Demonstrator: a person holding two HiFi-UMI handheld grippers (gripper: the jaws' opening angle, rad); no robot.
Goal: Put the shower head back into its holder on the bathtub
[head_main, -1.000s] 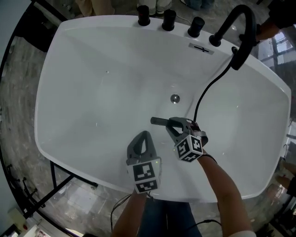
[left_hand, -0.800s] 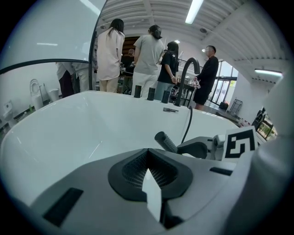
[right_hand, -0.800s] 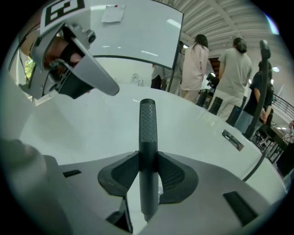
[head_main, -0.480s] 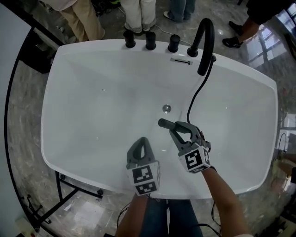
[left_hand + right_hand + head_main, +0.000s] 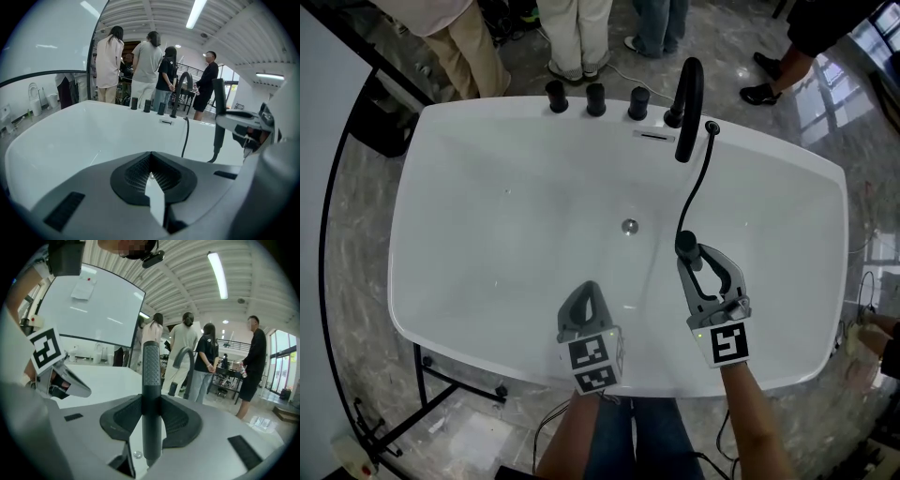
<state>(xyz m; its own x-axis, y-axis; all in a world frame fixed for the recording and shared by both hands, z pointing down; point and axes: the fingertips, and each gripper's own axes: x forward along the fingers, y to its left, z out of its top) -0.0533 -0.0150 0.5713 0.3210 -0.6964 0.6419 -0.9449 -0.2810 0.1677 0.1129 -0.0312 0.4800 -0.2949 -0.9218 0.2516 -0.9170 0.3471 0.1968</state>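
One shower head [image 5: 685, 245] clamped between jaws of right gripper [image 5: 151, 404], held over white bathtub [image 5: 441, 309], right of drain [image 5: 629, 226]. Long axis stood upright across jaws, seen almost end-on in head view. One black hose [image 5: 696, 183] led from it to far rim, beside one arched spout [image 5: 689, 94]. Three black knobs [image 5: 595, 94] counted on that rim. Left gripper [image 5: 590, 289] held over near side, jaws closed together, nothing gripped. Grey marbled floor [image 5: 356, 253] seen around tub; four people [image 5: 147, 61] stood beyond.
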